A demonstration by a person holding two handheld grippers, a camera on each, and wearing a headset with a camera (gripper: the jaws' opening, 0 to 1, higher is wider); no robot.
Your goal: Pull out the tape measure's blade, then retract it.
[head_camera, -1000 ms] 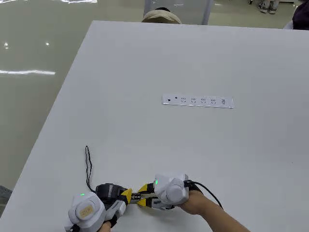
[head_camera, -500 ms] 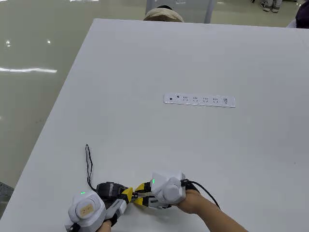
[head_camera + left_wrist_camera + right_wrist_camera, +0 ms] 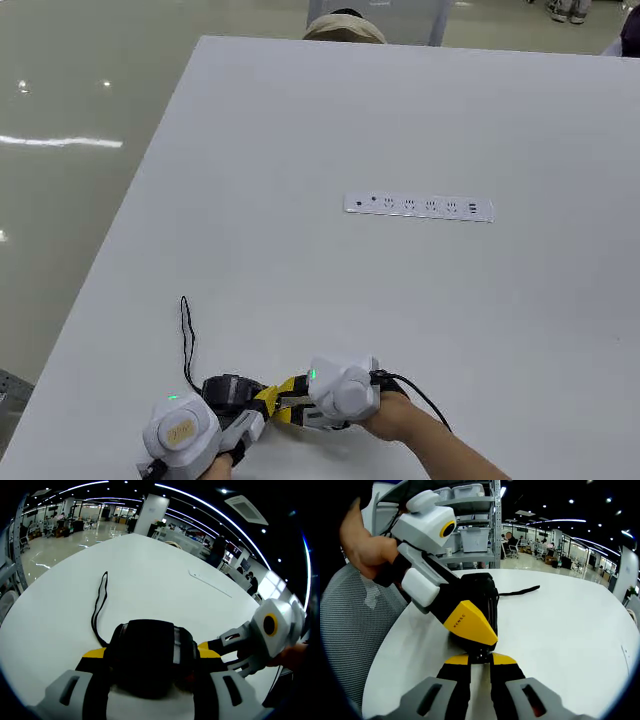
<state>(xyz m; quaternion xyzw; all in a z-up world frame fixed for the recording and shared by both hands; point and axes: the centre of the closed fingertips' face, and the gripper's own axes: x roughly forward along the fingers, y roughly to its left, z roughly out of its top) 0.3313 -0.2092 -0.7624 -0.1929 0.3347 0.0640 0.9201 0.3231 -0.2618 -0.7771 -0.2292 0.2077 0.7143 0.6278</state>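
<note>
The black tape measure [image 3: 226,389] lies at the table's near left edge, its black wrist strap [image 3: 186,335] trailing away across the table. My left gripper [image 3: 243,403] is shut on the case; in the left gripper view the case [image 3: 147,652] sits between the yellow jaws. My right gripper [image 3: 284,402] points left at the case from close by. In the right gripper view its yellow jaws [image 3: 480,658] are pinched on the blade's tip, right at the mouth of the case [image 3: 481,599]. Almost no blade shows between the case and the jaws.
A white power strip [image 3: 419,206] lies mid-table, well beyond the grippers. The white table [image 3: 400,120] stretches far ahead and to the right. Its left edge [image 3: 110,260] drops to a shiny floor. A chair back [image 3: 345,25] stands at the far end.
My right gripper has closed in on the case from the right, and the short length of blade between them has shrunk. The left gripper has kept its hold in place.
</note>
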